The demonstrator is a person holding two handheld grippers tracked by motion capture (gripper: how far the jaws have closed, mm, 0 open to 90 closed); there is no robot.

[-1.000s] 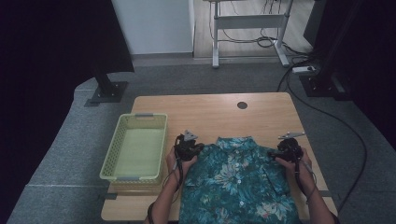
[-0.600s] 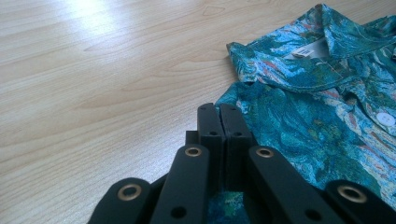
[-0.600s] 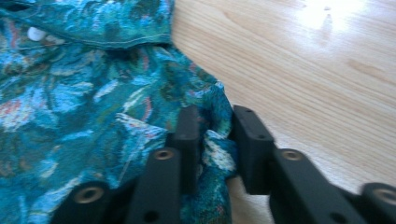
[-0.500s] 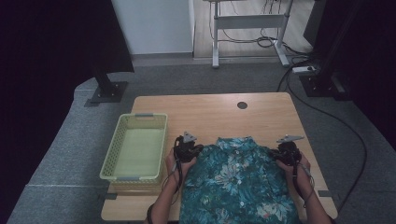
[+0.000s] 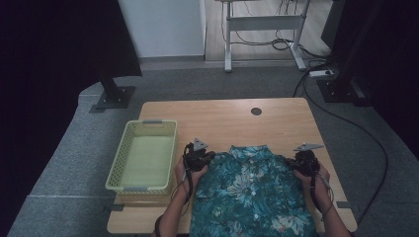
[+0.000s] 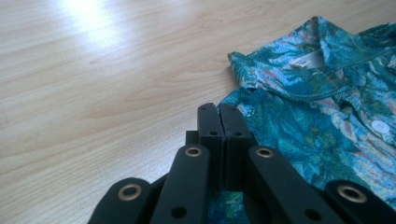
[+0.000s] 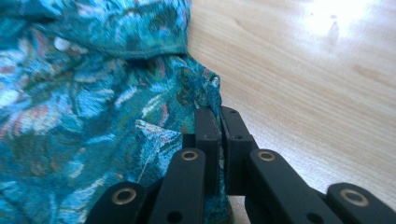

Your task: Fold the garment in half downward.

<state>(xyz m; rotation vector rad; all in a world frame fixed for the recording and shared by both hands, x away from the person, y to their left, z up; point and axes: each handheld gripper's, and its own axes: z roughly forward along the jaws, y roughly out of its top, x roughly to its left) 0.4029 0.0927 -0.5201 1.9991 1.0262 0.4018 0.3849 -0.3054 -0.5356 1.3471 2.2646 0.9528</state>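
A teal floral shirt [image 5: 249, 192] lies face up on the wooden table [image 5: 222, 118], collar toward the far side. My left gripper [image 5: 206, 157] is at the shirt's left shoulder, jaws pressed together on the fabric edge [image 6: 243, 105]. At the right shoulder sits my right gripper [image 5: 295, 160], shut on a fold of the shirt [image 7: 205, 93]. In the left gripper view the collar with its label [image 6: 306, 58] and a white button [image 6: 377, 126] lie to the right of my left gripper [image 6: 219, 108]. The right gripper view shows my right gripper [image 7: 219, 111] pinching cloth.
A pale green plastic basket [image 5: 144, 154] stands on the table's left part, close to my left hand. A dark cable hole [image 5: 256, 111] is near the far edge. Bare wood lies beyond the collar. Desk legs and cables are on the floor behind.
Both grippers have drawn slightly toward the near edge with the shirt shoulders still held; the shirt has shifted a little with them.
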